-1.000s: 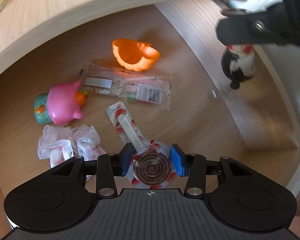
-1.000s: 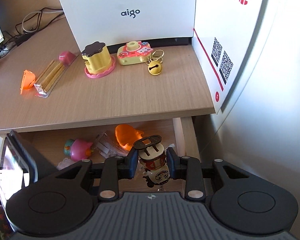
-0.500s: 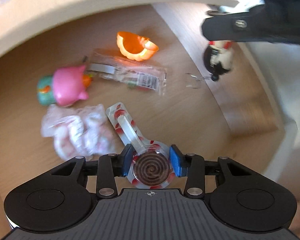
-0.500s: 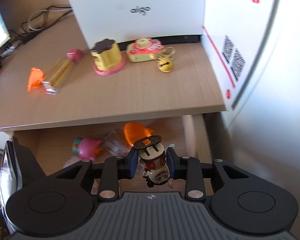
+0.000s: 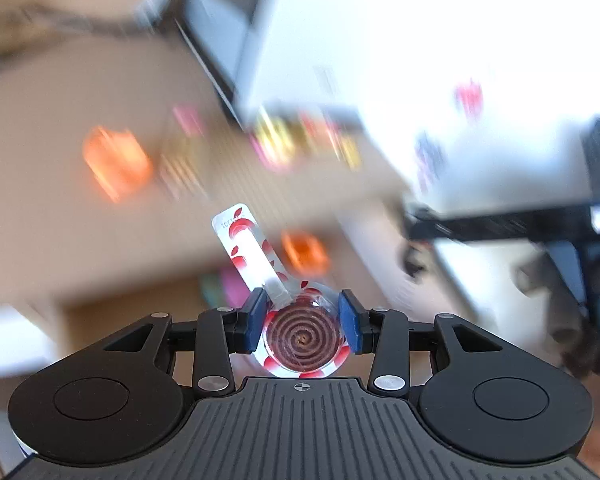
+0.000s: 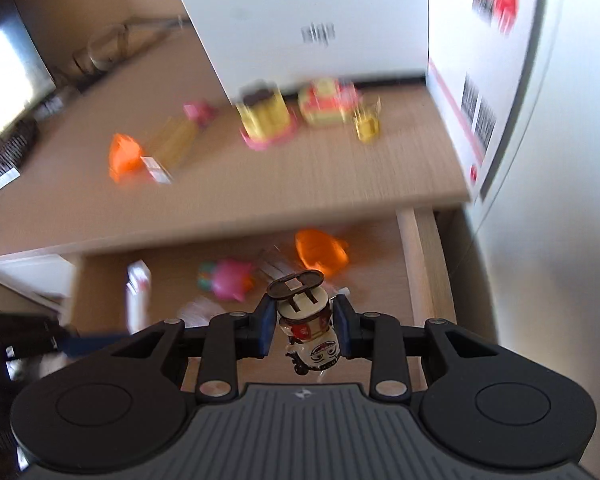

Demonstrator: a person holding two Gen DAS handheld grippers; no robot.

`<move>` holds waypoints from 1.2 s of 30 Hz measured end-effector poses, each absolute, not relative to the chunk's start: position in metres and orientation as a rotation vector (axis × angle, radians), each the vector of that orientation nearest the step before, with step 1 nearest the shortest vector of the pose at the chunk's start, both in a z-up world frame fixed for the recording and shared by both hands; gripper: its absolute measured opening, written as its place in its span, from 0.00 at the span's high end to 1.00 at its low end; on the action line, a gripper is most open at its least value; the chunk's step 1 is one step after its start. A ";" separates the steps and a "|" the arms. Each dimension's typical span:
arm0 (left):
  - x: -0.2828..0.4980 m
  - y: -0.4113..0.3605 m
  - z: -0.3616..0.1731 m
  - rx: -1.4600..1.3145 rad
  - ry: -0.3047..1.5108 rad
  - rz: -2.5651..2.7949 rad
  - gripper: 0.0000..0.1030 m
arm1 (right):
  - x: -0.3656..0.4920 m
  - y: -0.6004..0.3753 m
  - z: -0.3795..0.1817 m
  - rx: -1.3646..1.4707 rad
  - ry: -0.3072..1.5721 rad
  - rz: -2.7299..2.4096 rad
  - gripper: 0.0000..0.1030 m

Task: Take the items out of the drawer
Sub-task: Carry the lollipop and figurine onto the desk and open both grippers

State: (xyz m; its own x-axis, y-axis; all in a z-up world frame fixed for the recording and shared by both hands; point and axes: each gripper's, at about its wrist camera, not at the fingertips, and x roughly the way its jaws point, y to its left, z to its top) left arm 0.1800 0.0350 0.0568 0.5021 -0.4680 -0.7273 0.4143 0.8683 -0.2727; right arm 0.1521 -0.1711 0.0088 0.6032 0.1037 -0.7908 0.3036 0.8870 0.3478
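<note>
My left gripper [image 5: 302,316] is shut on a wrapped spiral lollipop [image 5: 302,340]. Its clear red-and-white wrapper tail sticks out ahead, above the open drawer. My right gripper [image 6: 304,320] is shut on a small wind-up figure toy [image 6: 310,334] with a dark key on top, held over the right part of the wooden drawer [image 6: 380,264]. In the drawer lie an orange cup [image 6: 320,252], a pink toy [image 6: 230,280] and a clear packet, all blurred. In the left wrist view the right gripper is a dark blurred bar at the right.
The desk top [image 6: 300,176] above the drawer carries a yellow cake toy [image 6: 264,116], a camera toy [image 6: 328,104], a gold bell [image 6: 368,126], a stick pack [image 6: 172,144] and an orange piece [image 6: 124,156]. A white box [image 6: 300,12] stands behind them, with a wall at the right.
My left gripper has lifted the lollipop up out of the drawer and tilted up, so the desk top now shows. My right gripper has risen a little with the figure toy.
</note>
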 end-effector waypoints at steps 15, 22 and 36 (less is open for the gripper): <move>0.307 0.117 -0.001 -0.005 0.931 -0.227 0.57 | 0.282 -0.130 0.075 0.266 0.717 0.027 0.71; 0.322 0.123 -0.021 -0.099 0.901 -0.280 0.56 | 0.347 -0.096 0.006 0.137 0.875 0.044 0.71; 0.307 0.131 -0.004 -0.184 0.759 -0.227 0.59 | 0.344 -0.086 -0.012 0.053 0.823 0.011 0.54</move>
State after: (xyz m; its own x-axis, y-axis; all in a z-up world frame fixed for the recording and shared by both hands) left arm 0.3066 0.1310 -0.0040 0.7031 -0.2687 -0.6584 0.1362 0.9596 -0.2462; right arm 0.3438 -0.0857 -0.0124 0.6799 0.0306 -0.7326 0.0103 0.9986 0.0513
